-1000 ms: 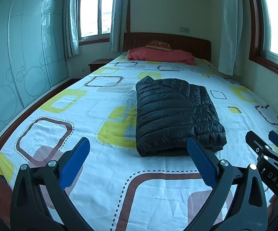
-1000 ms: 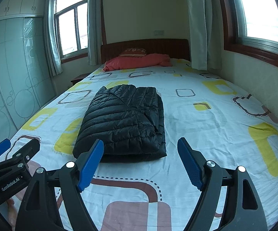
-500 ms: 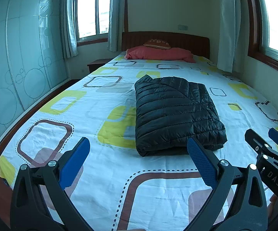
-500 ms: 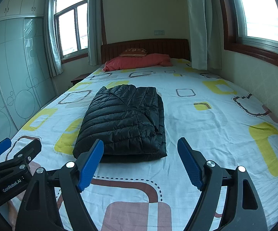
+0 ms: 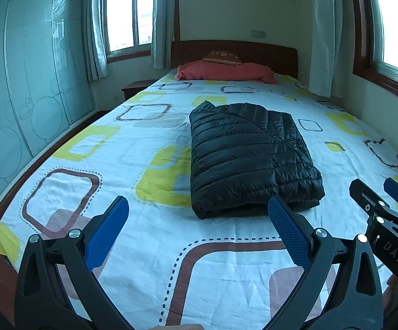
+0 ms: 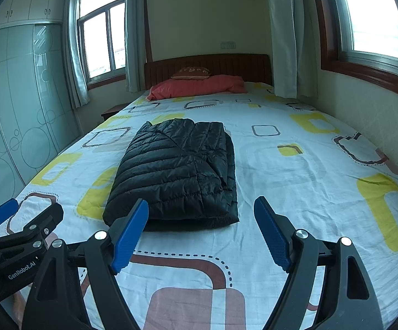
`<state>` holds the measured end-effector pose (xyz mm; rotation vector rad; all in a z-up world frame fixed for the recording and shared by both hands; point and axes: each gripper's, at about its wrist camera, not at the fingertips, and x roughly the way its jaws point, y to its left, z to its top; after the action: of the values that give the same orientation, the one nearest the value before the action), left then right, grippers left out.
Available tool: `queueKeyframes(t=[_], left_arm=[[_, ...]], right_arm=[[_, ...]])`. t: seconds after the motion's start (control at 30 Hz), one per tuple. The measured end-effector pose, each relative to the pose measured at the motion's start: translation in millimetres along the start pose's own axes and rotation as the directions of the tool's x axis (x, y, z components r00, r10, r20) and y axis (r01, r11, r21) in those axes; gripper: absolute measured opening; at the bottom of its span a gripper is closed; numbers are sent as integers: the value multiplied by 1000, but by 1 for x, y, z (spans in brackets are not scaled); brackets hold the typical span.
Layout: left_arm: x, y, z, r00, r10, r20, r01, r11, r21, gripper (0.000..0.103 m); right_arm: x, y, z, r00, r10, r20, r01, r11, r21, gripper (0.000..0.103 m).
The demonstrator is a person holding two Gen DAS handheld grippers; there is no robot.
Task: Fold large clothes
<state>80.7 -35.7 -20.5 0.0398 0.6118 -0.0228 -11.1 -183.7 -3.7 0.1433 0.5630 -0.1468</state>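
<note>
Black puffer jacket (image 5: 251, 156) lies folded into a thick rectangle on the patterned bedsheet (image 5: 94, 181), about midway along the bed and well short of the red pillow (image 5: 226, 71) at the headboard. Both claws hover apart from the jacket's near edge: the left gripper (image 5: 197, 220) spread wide and empty, the right gripper (image 6: 201, 220) likewise wide and holding nothing.

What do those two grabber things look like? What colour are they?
Each is a black frame with silver bolts and two flat blue pads with a bumpy texture. The left gripper has white "GenRobot.AI" lettering on its side, seen from the right camera. The right gripper shows "DAS" in white, seen from the left camera. No cables show.
</note>
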Motion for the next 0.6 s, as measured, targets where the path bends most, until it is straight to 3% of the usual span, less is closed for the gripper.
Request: queueKeyframes(t=[0.6], left_arm=[[14,5,-6,1000,18,-22,-19,999,-27,101]], right_arm=[[13,-6,-6,999,3,-33,-3,1000,-1,78]])
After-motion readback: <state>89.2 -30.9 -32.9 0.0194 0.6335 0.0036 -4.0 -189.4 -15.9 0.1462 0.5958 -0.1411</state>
